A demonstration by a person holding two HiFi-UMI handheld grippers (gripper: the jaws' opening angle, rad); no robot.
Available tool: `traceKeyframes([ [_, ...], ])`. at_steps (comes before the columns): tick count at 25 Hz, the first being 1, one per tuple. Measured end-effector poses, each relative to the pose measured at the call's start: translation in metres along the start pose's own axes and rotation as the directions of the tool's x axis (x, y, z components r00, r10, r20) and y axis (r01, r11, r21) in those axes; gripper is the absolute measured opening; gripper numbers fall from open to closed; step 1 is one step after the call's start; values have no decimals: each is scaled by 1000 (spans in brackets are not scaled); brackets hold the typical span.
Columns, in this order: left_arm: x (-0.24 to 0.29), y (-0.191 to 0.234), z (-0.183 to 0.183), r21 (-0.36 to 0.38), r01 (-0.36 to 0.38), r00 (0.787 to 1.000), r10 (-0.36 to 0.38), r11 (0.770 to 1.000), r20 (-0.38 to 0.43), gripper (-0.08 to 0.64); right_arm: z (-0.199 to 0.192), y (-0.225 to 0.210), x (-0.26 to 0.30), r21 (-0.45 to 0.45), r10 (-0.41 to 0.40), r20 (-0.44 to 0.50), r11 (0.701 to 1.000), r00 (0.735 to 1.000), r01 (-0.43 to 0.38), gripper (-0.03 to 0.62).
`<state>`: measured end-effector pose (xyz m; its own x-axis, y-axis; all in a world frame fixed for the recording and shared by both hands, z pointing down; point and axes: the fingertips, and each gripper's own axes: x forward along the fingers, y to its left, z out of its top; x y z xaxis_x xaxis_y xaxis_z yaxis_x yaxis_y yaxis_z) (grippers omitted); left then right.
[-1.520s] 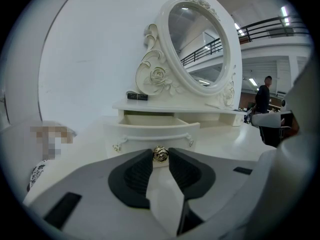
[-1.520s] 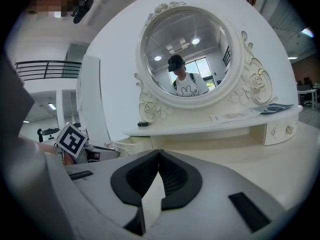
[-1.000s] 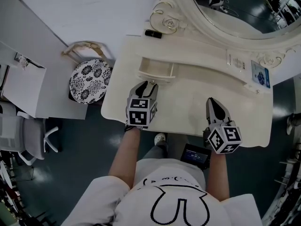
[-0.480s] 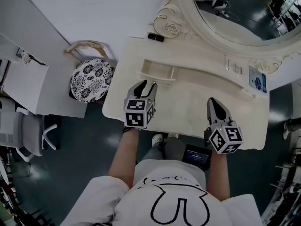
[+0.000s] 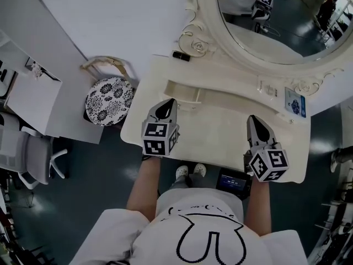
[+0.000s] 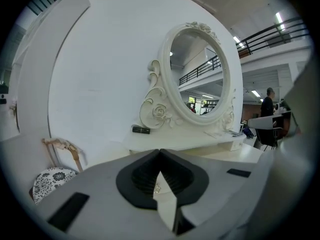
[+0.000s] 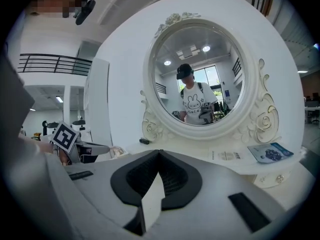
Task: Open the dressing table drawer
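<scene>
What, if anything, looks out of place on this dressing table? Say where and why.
Only the small drawer at the left of the raised shelf: it stands pulled out over the tabletop, while the rest of the shelf front runs flush. Nothing looks spilled or broken.

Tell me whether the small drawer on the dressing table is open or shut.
Open. The drawer juts out over the tabletop, and the head view looks down into its hollow inside.

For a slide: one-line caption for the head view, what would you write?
Left gripper, fingers just closed on nothing, and shut right gripper above the dressing table, small drawer open.
</scene>
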<state>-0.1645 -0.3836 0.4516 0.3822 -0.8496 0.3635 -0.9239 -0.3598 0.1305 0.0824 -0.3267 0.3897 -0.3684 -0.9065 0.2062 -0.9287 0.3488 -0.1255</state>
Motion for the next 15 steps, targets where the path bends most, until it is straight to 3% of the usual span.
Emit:
traceKeyframes([
  [15,-16,-8,54,60,-16,993,9,998,114,15,38,-15,3,-63,34,54,998,998,-31,-11],
])
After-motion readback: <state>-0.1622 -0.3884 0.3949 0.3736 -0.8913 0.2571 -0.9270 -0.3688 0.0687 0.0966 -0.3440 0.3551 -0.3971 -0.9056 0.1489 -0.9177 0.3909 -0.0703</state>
